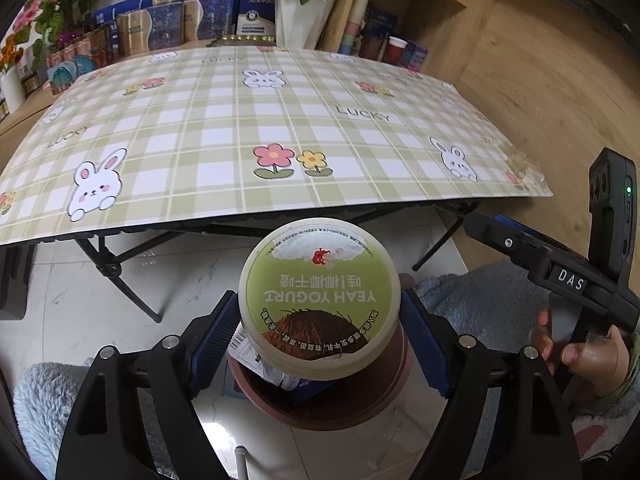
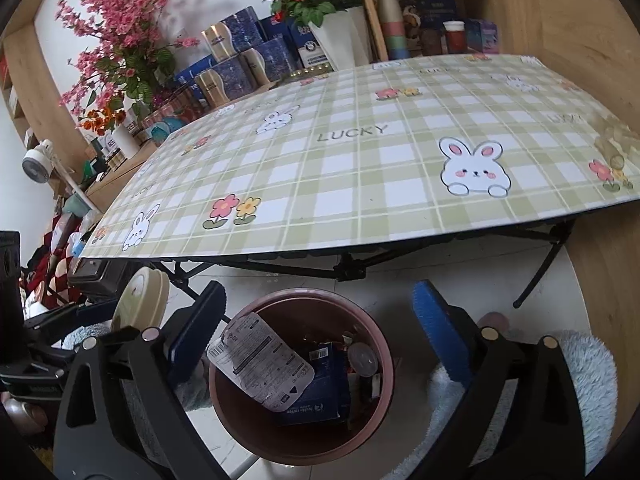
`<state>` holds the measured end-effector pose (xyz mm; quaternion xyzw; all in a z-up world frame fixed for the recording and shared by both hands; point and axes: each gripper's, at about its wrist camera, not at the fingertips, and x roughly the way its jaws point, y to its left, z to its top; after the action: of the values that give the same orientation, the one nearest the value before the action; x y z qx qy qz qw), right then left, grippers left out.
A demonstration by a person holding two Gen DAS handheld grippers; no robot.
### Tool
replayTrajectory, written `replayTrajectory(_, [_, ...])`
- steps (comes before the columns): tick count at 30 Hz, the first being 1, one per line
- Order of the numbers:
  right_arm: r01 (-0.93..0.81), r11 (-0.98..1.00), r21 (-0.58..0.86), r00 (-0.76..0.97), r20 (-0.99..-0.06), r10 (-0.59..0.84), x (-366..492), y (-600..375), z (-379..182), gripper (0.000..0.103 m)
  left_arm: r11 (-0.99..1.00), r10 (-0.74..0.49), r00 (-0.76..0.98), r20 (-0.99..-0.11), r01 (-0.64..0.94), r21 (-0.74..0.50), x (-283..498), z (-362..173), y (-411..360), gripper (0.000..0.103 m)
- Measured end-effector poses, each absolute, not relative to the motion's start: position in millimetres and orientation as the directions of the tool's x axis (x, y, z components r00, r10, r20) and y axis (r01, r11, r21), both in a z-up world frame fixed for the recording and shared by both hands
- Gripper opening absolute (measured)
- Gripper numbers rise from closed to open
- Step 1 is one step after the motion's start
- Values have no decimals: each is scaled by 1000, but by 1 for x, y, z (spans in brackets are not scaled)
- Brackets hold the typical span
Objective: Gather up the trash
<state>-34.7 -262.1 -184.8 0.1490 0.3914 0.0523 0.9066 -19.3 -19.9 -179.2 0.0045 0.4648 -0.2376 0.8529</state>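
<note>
Item: yogurt tub [image 1: 320, 298], which my left hand-held gripper [image 1: 320, 320] is clamping above the pink bin [image 2: 300, 376] at lower centre. I am centring it over the rim before letting go. My right hand-held gripper [image 2: 316, 336] is hanging wide and empty.

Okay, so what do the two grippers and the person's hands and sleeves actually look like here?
Both the left gripper and the right gripper have black angular frames with silver round bolts, and fingers faced with ribbed blue pads. Seen from the left wrist, the right gripper's black body carries a white "DAS" label and a green indicator light. The right hand is bare, in a fluffy pale blue sleeve.
</note>
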Motion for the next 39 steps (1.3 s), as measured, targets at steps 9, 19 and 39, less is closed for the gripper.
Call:
replayTrajectory(9, [31,950,312,676,-706,210,-33,-262,-189,93,897,-394,445,-804,377,-231,-14,-185,-17,89])
replayTrajectory(19, [28,956,292,674,-712,198,-31,-258,-187,94,916,-373,478,-795,327,-233,-12,-182,-5,91])
replayTrajectory(39, [-37,993,114,826,-555,94,7,-265,-45,97,966,-223,801,-556,259,-14,16,-41,15,97])
